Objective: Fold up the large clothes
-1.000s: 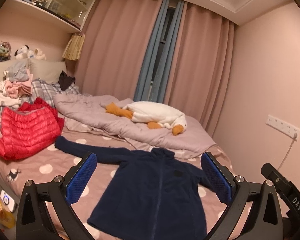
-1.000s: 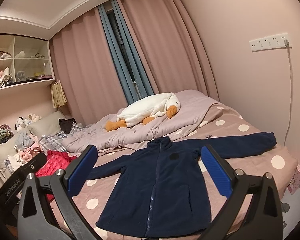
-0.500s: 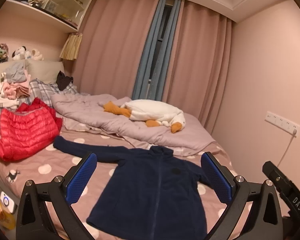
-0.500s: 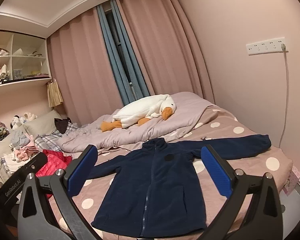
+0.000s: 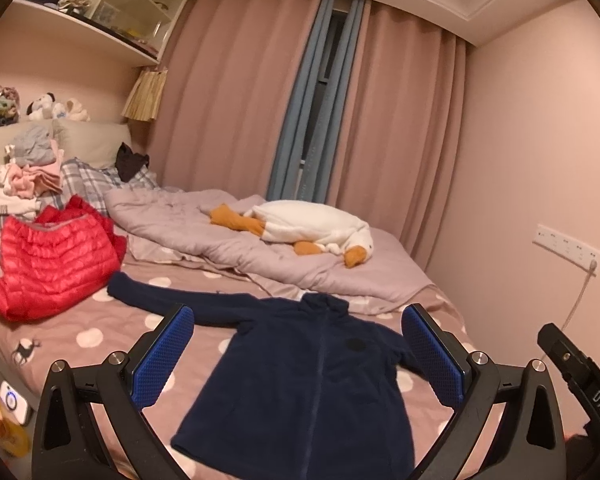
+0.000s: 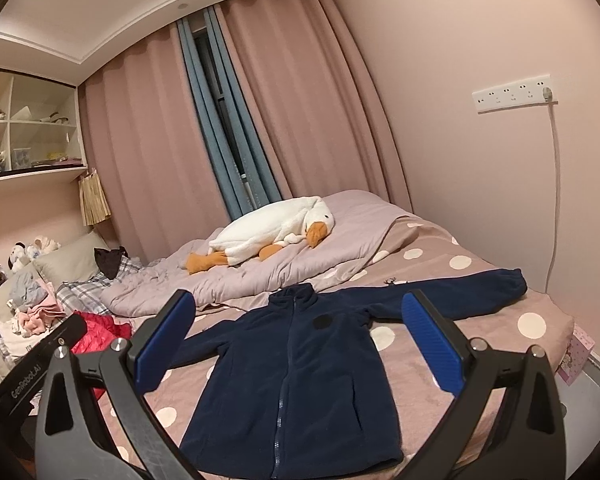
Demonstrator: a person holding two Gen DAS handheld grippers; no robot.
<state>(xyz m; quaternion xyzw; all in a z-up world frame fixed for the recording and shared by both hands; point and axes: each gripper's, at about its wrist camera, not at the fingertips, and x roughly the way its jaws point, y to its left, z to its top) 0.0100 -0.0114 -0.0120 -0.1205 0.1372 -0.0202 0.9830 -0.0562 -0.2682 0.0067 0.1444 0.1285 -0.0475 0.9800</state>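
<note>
Both claws spread wide and empty – left claw and right claw hovering above the near edge of the bed. Navy jacket lying flat, front up, zipped, collar far, hem near, sleeves stretched out left and right. Probably best to start with a sleeve: pinch at the cuff, lift low, lay straight across the chest – no dragging the body. Red jacket on the left, well apart from the fold.

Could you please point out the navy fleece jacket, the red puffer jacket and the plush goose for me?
navy fleece jacket (image 6: 300,380): right wrist view, chest beside the zip.
red puffer jacket (image 5: 56,256): left wrist view, quilted body.
plush goose (image 6: 268,232): right wrist view, white body.
</note>
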